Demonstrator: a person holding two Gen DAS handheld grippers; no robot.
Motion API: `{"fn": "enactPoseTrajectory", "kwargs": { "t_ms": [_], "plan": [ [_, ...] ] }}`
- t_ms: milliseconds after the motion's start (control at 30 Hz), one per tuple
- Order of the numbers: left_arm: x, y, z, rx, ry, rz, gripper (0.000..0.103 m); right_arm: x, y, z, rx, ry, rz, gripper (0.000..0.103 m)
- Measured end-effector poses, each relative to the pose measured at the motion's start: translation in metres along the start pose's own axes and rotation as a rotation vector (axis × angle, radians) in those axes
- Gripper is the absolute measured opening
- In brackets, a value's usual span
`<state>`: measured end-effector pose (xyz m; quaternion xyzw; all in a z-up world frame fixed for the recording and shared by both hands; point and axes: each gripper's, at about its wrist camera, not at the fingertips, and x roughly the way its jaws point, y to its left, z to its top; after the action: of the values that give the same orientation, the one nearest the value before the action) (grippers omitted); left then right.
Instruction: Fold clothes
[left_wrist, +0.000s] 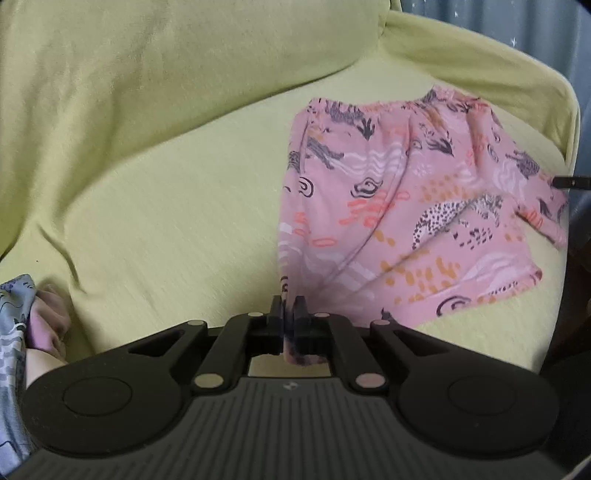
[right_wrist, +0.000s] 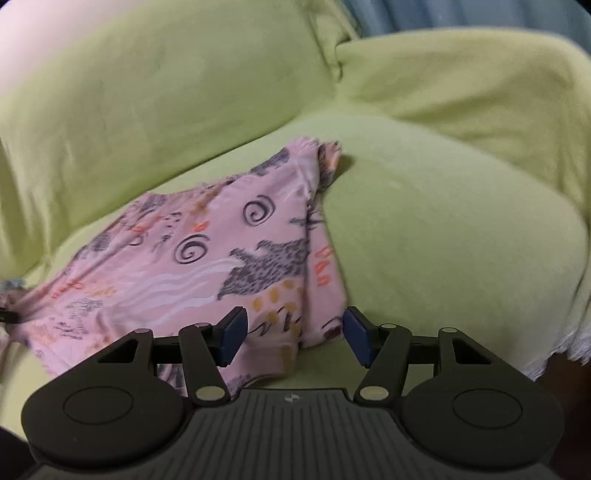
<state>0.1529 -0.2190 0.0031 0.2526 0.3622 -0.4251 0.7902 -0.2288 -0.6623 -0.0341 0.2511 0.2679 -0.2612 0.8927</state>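
A pink garment (left_wrist: 399, 206) printed with dark animals, spirals and orange marks lies spread on the yellow-green sofa seat (left_wrist: 177, 221). My left gripper (left_wrist: 289, 306) is shut on the garment's near corner, with cloth pinched between its black fingers. In the right wrist view the same pink garment (right_wrist: 192, 251) lies wrinkled, one edge folded over along its right side. My right gripper (right_wrist: 291, 332) stands open just above the garment's near right corner, its blue pads (right_wrist: 232, 332) on either side of the fold, nothing gripped.
The sofa back (left_wrist: 147, 74) and armrest (right_wrist: 461, 81) rise behind the seat. A person's arm in a grey patterned sleeve (left_wrist: 14, 332) shows at the left edge. A dark gripper tip (left_wrist: 570, 181) pokes in at the far right. Bare seat (right_wrist: 443, 240) lies right of the garment.
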Motion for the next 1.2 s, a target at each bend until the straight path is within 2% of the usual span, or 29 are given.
{"fn": "enactPoseTrajectory", "kwargs": {
  "t_ms": [133,167,200,367,433,467,633,733,867,1033,1067,1133,1167,1200],
  "plan": [
    [0.001,-0.006,0.004,-0.013,-0.029,0.007,0.010,0.004,-0.026,0.003,0.157,-0.042,-0.037,0.059],
    [0.002,-0.007,0.005,-0.018,-0.036,0.004,0.010,0.007,-0.029,0.003,0.157,-0.035,-0.045,0.053],
    [0.005,-0.008,0.007,-0.019,-0.038,0.006,0.010,0.009,-0.026,0.003,0.125,-0.027,-0.048,0.046],
    [0.016,-0.015,0.012,-0.026,-0.036,0.005,0.012,0.019,0.003,0.002,-0.091,0.015,-0.060,0.046],
    [0.020,-0.020,0.012,-0.017,-0.032,0.002,0.016,0.024,0.011,0.002,-0.164,0.022,-0.101,0.031],
    [0.022,-0.022,0.012,-0.008,-0.030,0.001,0.016,0.021,0.009,0.004,-0.163,0.011,-0.126,0.000],
    [0.025,-0.029,0.012,0.014,-0.034,-0.005,0.016,-0.013,-0.029,0.018,-0.023,-0.077,-0.285,0.001],
    [0.027,-0.028,0.011,0.008,-0.031,-0.008,0.018,-0.024,-0.057,0.013,0.075,-0.032,-0.354,0.002],
    [0.031,-0.028,0.009,-0.001,-0.027,-0.014,0.020,-0.024,-0.065,0.006,0.056,0.008,-0.413,0.002],
    [0.026,-0.022,0.006,-0.022,-0.031,-0.009,0.027,-0.023,-0.056,0.017,-0.023,-0.032,-0.464,0.002],
    [0.024,-0.019,0.004,-0.026,-0.031,-0.005,0.028,-0.022,-0.055,0.021,-0.037,-0.029,-0.510,0.001],
    [0.021,-0.014,0.002,-0.036,-0.029,0.002,0.029,-0.022,-0.054,0.026,-0.037,-0.027,-0.609,0.014],
    [0.019,-0.011,0.000,-0.045,-0.030,0.004,0.030,-0.027,-0.054,0.028,-0.011,-0.038,-0.606,0.019],
    [0.017,-0.007,-0.001,-0.055,-0.031,0.001,0.031,-0.033,-0.052,0.029,0.009,-0.047,-0.571,0.019]
  ]
}}
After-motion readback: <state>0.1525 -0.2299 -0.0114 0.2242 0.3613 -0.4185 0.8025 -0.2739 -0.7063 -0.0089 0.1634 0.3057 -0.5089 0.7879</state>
